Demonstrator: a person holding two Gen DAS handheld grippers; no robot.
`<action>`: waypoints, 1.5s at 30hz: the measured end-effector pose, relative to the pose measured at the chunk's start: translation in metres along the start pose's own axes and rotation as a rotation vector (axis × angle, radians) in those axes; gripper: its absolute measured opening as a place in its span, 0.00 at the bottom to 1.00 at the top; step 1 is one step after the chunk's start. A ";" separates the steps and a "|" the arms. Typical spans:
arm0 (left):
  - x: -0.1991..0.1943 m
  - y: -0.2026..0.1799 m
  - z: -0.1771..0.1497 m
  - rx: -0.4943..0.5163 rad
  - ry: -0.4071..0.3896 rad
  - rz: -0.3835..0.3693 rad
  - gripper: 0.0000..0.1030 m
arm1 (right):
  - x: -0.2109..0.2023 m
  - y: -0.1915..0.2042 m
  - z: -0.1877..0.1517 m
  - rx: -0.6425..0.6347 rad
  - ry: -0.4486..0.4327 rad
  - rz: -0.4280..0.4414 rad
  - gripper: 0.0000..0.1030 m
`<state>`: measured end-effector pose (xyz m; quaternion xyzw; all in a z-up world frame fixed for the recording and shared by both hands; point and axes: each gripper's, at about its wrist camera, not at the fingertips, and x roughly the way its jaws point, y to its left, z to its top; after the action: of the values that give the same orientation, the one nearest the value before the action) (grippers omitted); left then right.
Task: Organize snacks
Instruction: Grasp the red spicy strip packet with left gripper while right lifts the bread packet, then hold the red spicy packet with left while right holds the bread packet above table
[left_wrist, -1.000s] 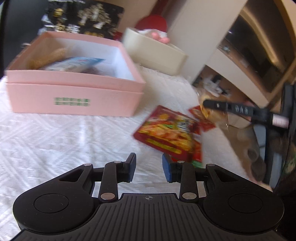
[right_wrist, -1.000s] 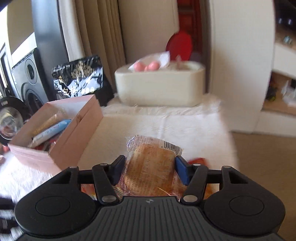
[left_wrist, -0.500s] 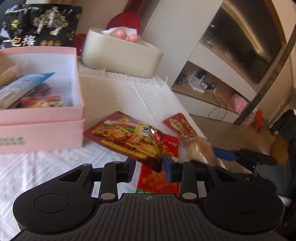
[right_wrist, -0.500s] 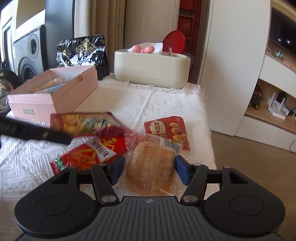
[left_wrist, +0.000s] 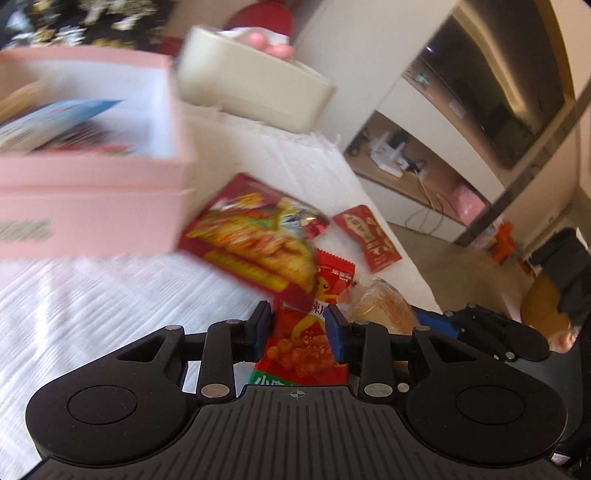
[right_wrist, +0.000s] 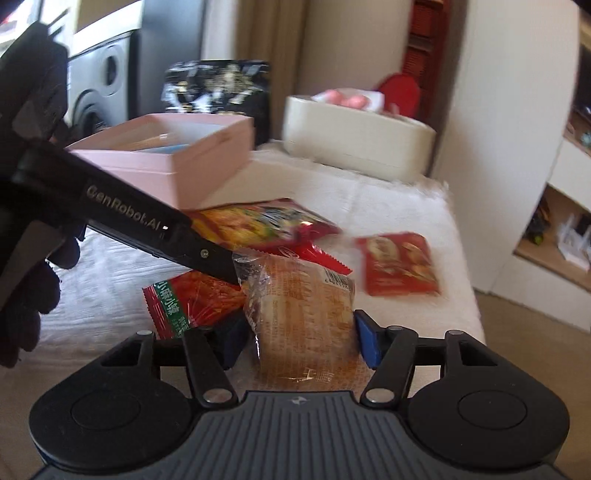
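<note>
My right gripper (right_wrist: 301, 338) is shut on a clear-wrapped bread snack (right_wrist: 304, 317), held just above the white cloth; the snack also shows in the left wrist view (left_wrist: 380, 304). My left gripper (left_wrist: 299, 328) is open, its fingers either side of a red-and-green snack packet (left_wrist: 304, 347), which also shows in the right wrist view (right_wrist: 192, 299). A large red packet (left_wrist: 255, 240) lies ahead, partly over it. A small red packet (left_wrist: 367, 238) lies to the right. The pink box (left_wrist: 92, 184) with several snacks inside stands at the left.
A cream container (left_wrist: 255, 83) with pink items stands behind the box, and a black bag (right_wrist: 218, 92) beyond it. The white-clothed table (left_wrist: 92, 302) ends at the right, with floor and a shelf unit past it. The left gripper's body (right_wrist: 122, 218) crosses the right wrist view.
My left gripper has moved forward and down over the red-and-green packet, which now lies between its fingers. My right gripper has lowered with the bread snack, close to the left gripper.
</note>
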<state>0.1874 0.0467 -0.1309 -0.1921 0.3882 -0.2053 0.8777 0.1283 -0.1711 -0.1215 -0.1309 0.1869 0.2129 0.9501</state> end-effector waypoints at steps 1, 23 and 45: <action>-0.009 0.005 -0.005 -0.024 -0.002 0.001 0.35 | -0.002 0.005 0.000 -0.003 -0.001 0.025 0.59; -0.052 -0.053 -0.062 0.381 -0.027 0.347 0.37 | -0.008 -0.002 -0.002 0.149 0.023 -0.039 0.71; -0.041 -0.048 -0.057 0.364 0.004 0.371 0.69 | -0.002 -0.014 -0.006 0.231 0.053 -0.045 0.75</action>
<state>0.1090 0.0170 -0.1185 0.0439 0.3752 -0.1079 0.9196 0.1317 -0.1863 -0.1238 -0.0302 0.2324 0.1651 0.9580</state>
